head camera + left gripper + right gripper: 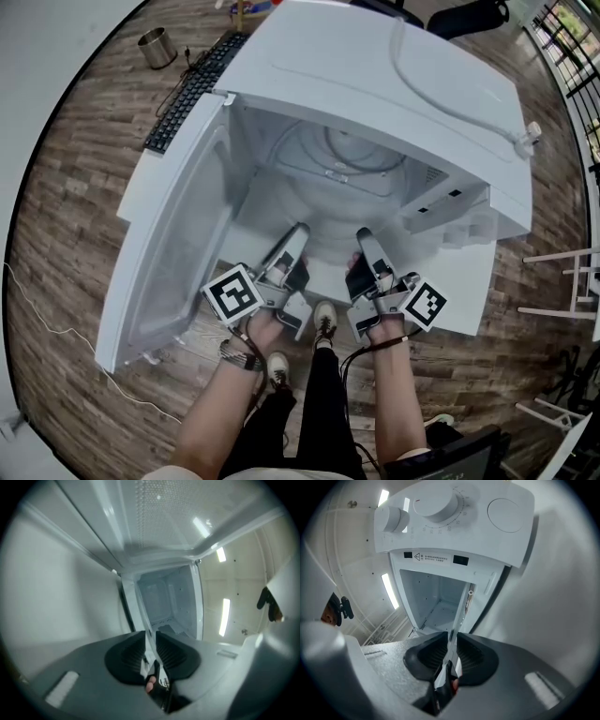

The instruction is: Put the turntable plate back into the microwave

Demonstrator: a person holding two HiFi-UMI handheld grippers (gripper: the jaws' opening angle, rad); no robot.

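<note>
You have both grippers at the cavity mouth, lower centre of the head view. The left gripper and right gripper are each nearly closed on the near rim of the glass turntable plate — a thin edge stands between each pair of pads. Two grips keep it level, I'd judge, for sliding it into the microwave — its door stands wide at left.

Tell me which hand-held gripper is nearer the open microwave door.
Left. The left hand-held gripper is just beside the open door at the cavity mouth; the right hand-held gripper is on the far side of the left one.
</note>
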